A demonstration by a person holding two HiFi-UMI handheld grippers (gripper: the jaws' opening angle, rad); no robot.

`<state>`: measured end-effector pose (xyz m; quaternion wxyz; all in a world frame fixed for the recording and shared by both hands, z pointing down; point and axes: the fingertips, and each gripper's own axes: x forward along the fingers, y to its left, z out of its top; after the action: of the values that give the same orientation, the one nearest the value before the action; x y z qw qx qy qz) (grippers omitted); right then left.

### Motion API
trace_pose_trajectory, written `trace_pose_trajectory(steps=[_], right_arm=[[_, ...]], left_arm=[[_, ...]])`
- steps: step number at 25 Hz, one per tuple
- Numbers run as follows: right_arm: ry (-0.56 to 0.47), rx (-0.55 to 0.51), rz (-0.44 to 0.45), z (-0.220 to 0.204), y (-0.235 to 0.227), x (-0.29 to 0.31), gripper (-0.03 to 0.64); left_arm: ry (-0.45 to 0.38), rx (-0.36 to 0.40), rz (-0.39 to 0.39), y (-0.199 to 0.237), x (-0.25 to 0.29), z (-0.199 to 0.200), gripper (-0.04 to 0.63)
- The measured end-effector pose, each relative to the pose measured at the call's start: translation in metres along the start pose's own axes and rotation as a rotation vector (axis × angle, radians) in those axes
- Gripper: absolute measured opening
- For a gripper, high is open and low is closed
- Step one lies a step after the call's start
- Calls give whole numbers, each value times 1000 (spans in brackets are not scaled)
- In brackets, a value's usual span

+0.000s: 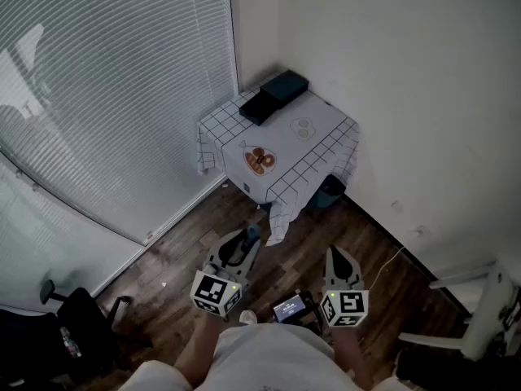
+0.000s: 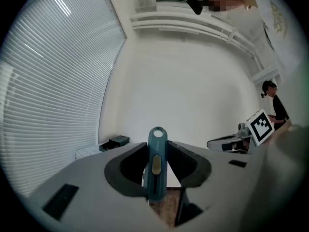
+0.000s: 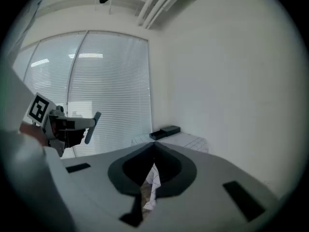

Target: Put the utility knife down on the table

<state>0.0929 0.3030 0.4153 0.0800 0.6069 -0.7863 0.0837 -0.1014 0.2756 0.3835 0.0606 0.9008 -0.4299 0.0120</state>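
- The left gripper (image 1: 242, 247) is clamped on the utility knife (image 1: 253, 235). In the left gripper view the teal handle (image 2: 156, 168) stands upright between the two jaws, and its ringed end pokes past the tips at 12 o'clock.
- The right gripper (image 1: 337, 259) has its jaws together with nothing between them. In the right gripper view the tips (image 3: 154, 146) meet, and only a sliver of chequered cloth shows through the slit below them.
- The knife is in the air over the wood floor (image 1: 183, 255), well short of the table (image 1: 326, 129). The table stands at 12 o'clock from both grippers, tucked into the room's corner.
- The two grippers are side by side, the right one at 3 o'clock of the left and apart from it.
- The table's white grid-pattern cloth hangs over the near edges. Its near corner points at the grippers.
- Two dark boxes (image 1: 273, 98) fill the table's far corner at 12 o'clock.
- The rest of the cloth is bare except for a printed orange motif (image 1: 259, 160) and a pale green one (image 1: 303, 129).
- Window blinds (image 1: 106, 96) close off the 9 to 11 o'clock side, and a plain wall (image 1: 407, 72) closes off 1 to 3 o'clock.
- A dark bin (image 1: 330, 192) sits under the table's right edge.
- A black office chair (image 1: 77, 324) is at 8 o'clock and white furniture (image 1: 488, 308) is at 4 o'clock.
- The floor between the grippers and the table is open.
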Motion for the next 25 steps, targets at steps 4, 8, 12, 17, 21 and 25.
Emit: trace_pose_trajectory(steps=[4,8,12,17,21,25], right_arm=[[-4,7,23,0,14,-2,8],[-16,-9,44,8,17,1,8],[-70,-23,49,20,11,-3,8],[-85,-32,48,21,-3,-5,8],[-77,-24,43,13,-17,-10,8],[-62,-1,24,7,-34,-10,8]], left_arm=[[-25,1,28,2,-14,7,137],[-37,4,77,7,-19,8,137],[-48,9,101,5,-16,13,137],[-59,-1,119,-3,-6,17,137],[-62,3,113,-17,1,18,137],[-49,7,102,-28,10,14,137]])
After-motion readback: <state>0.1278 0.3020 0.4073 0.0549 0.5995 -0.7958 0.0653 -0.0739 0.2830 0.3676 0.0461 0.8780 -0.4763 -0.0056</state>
